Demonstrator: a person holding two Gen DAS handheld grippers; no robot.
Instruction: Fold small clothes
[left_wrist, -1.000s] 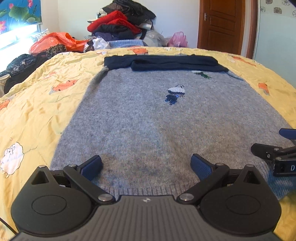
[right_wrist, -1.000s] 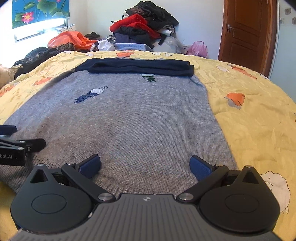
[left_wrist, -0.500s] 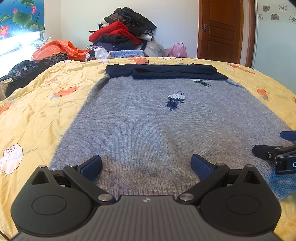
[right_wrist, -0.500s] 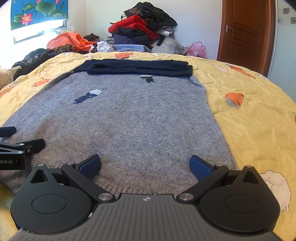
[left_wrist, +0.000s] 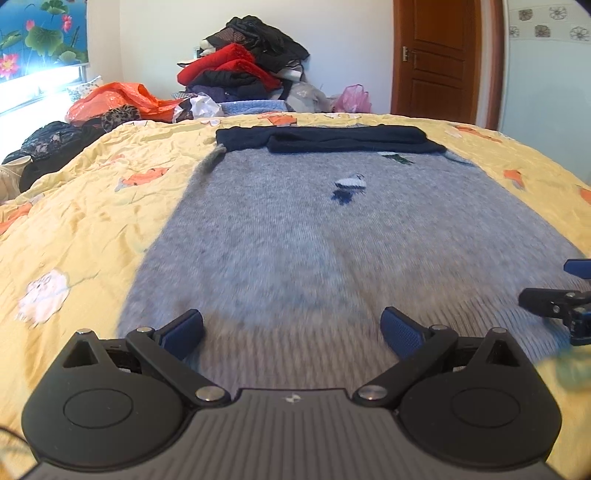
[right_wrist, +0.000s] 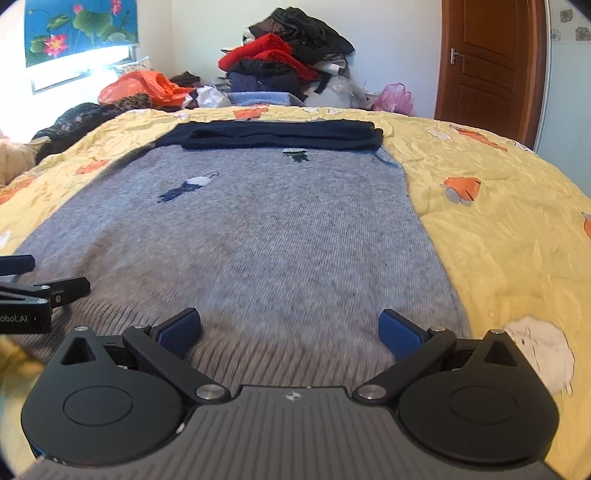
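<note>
A grey knitted sweater (left_wrist: 314, 236) (right_wrist: 251, 236) lies flat on the yellow bedspread (left_wrist: 85, 206), its ribbed hem nearest me. Dark navy sleeves (left_wrist: 332, 138) (right_wrist: 280, 134) are folded across its far end. My left gripper (left_wrist: 291, 332) hovers open over the hem's left part, nothing between its blue pads. My right gripper (right_wrist: 290, 332) is open over the hem's right part, close to the sweater's right edge. Each gripper shows at the side of the other's view: the right one (left_wrist: 554, 299), the left one (right_wrist: 40, 291).
A heap of red, black and blue clothes (left_wrist: 243, 74) (right_wrist: 288, 66) stands beyond the bed's far edge. Orange bags (left_wrist: 114, 101) and dark clothes (left_wrist: 51, 142) lie at the far left. A brown door (right_wrist: 487, 66) is at the back right.
Both grippers have lifted slightly and tilted up, so more of the room shows. The near hem is motion-blurred. Both grippers stay open and the sweater has not moved.
</note>
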